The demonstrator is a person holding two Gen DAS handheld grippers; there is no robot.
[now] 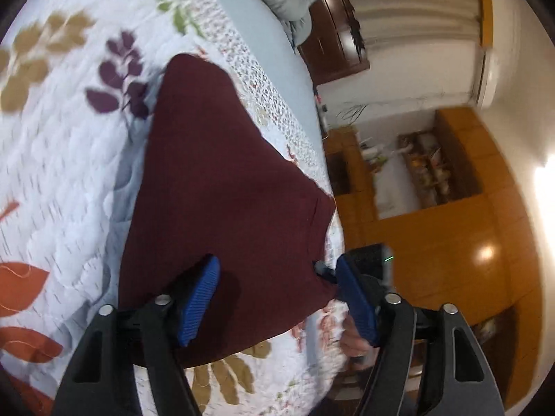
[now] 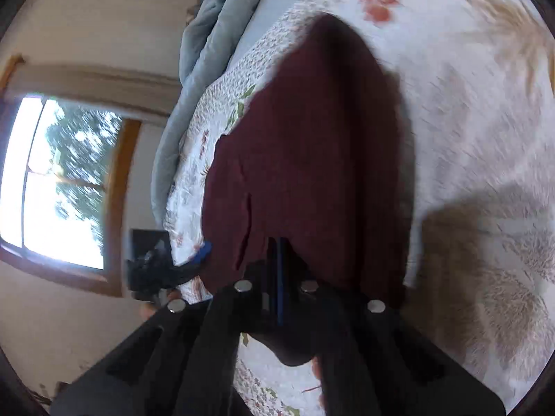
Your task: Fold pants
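- Presently, we find the pants (image 1: pixel 222 187), maroon, lying on the quilt (image 1: pixel 62 180) of a bed, near its side edge, with the far end tapering away from both cameras.
- We note the left claw (image 1: pixel 277 298) spread wide, its blue pads (image 1: pixel 199 298) standing either side of the near edge of the pants; no pad presses on the cloth in this view, so we judge it holds nothing.
- The right claw (image 2: pixel 279 277) is pressed together. Its tips lie over the near hem of the pants; whether a layer is pinched between them we cannot tell, as the dark cloth hides the contact.
- In the right wrist view the left claw (image 2: pixel 194 260) shows at the bed's edge, just beside the same near end of the pants. We judge both claws are set at the two corners of that end so the cloth can be handled evenly.
- A grey blanket (image 2: pixel 215 34) is bunched at the far end of the bed, well apart from the pants.
- Both views are motion-blurred; fine creases go unreported.
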